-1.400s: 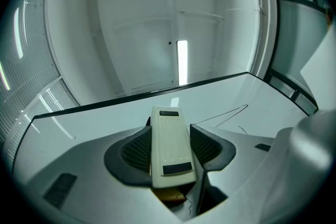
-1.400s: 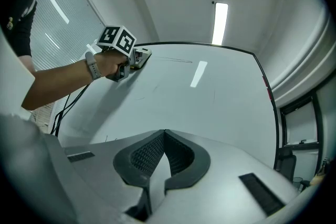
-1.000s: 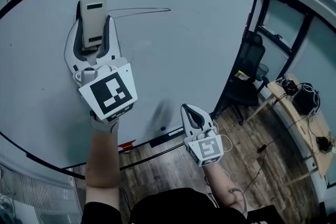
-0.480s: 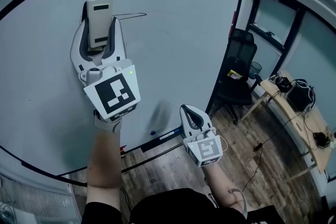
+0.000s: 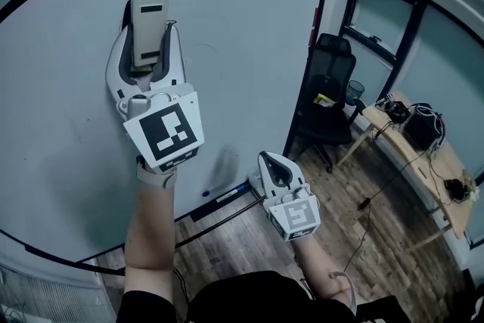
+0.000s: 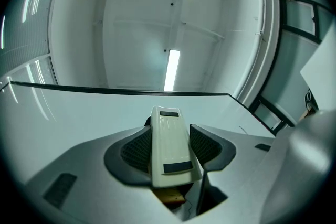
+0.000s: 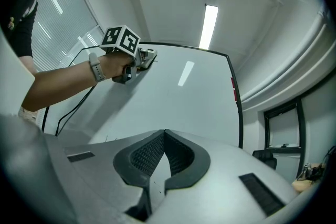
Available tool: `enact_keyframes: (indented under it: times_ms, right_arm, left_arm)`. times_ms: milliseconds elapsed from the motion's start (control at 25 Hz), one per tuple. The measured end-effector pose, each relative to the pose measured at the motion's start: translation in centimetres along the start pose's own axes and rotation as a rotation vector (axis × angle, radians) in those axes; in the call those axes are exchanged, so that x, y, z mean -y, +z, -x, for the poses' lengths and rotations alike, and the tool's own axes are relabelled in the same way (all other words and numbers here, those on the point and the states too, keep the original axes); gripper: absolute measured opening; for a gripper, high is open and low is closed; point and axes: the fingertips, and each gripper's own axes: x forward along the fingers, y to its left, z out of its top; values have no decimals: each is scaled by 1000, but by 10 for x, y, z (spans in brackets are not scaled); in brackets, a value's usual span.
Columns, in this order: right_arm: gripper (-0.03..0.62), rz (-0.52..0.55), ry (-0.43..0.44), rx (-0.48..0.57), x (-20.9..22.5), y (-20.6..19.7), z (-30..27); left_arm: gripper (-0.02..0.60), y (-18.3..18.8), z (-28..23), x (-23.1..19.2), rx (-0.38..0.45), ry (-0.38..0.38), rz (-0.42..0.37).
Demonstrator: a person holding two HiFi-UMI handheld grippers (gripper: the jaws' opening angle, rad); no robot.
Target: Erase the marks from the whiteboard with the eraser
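Note:
The whiteboard [image 5: 68,140] fills the left of the head view. My left gripper [image 5: 148,29] is raised against it, shut on the cream eraser [image 5: 149,11], which lies flat on the board. No black line shows beside the eraser; only a faint curved trace [image 5: 206,49] lies to its right. In the left gripper view the eraser [image 6: 168,155] sits between both pads, pointing toward the board's top edge. My right gripper [image 5: 271,159] hangs lower, near the board's bottom right, shut with nothing in it [image 7: 164,132]. The right gripper view shows the left gripper [image 7: 142,57] on the board.
A black office chair [image 5: 321,98] stands just right of the board's frame. A wooden desk [image 5: 412,132] with cables and gear is at far right. The board's bottom rail [image 5: 219,200] holds a small blue item. Wooden floor lies below.
The left gripper has slid the eraser to the right along the black line. The line grew shorter and now no longer shows. The right gripper has stayed low and shut.

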Motion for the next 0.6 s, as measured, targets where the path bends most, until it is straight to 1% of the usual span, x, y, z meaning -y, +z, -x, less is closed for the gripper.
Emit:
enact_keyframes:
  times_ms: [40,160,280,400,480,600]
  right_arm:
    - [26,1,-6,-4,4,-1,2]
    - [26,13,-20,-4,14,-3,5]
    - [26,15,-39,-11,24,-8,10]
    - [26,20,-56,-14,39,-9,16]
    - [26,26,-65,-10,47,-7,19]
    - [26,23,-88,-22,58,-12,25]
  left_arm:
    - [241,-1,-2,6,0,-16,13]
    - [241,-9,-6,26,-10,-84,15]
    - [241,-14,-10,44,-13,-117,34]
    - [241,-15,-17,73,-32,-167,44]
    - [241,-15,-21,91,-37,-181,31]
    - [241,-19,-23,102,-35,-174,24]
